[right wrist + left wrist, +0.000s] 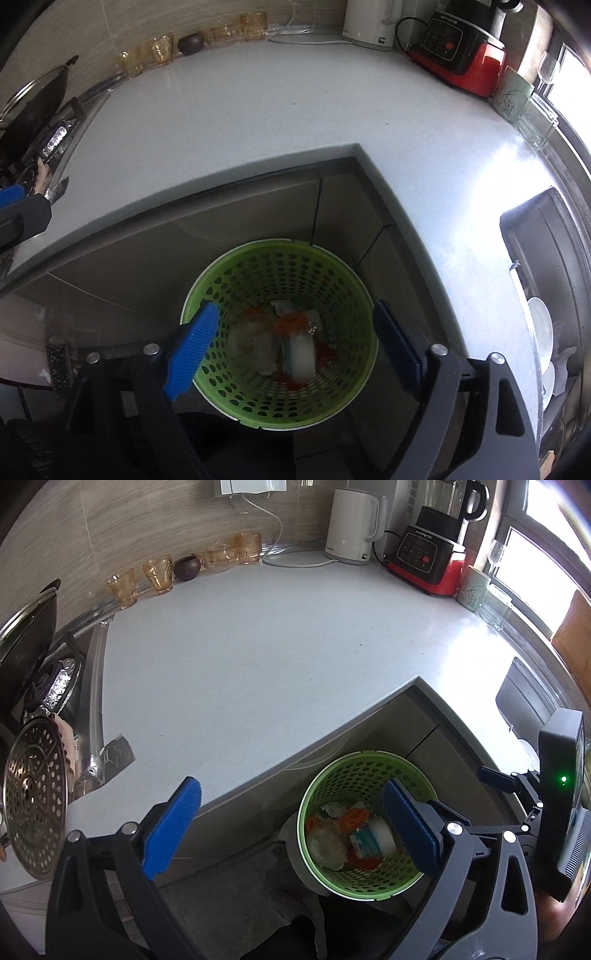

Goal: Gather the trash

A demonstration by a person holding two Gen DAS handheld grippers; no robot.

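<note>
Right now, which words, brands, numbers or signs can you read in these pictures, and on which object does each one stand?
Blender: a line of white brand print above the buttons, too blurred to read with certainty.
White kettle: a small grey mark near the base, too small to read.
White cup in the green basket: blue print, no letters readable.
Pale mug by the window: a drawn pattern, no readable words.
Nothing else carries readable text.

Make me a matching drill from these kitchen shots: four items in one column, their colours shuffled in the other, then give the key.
Items:
1. trash basket
2. kettle
3. blender base
4. claw pads

Colours:
A. red
B. blue
C. green
D. white

Pairs: 1-C, 2-D, 3-A, 4-B
</note>
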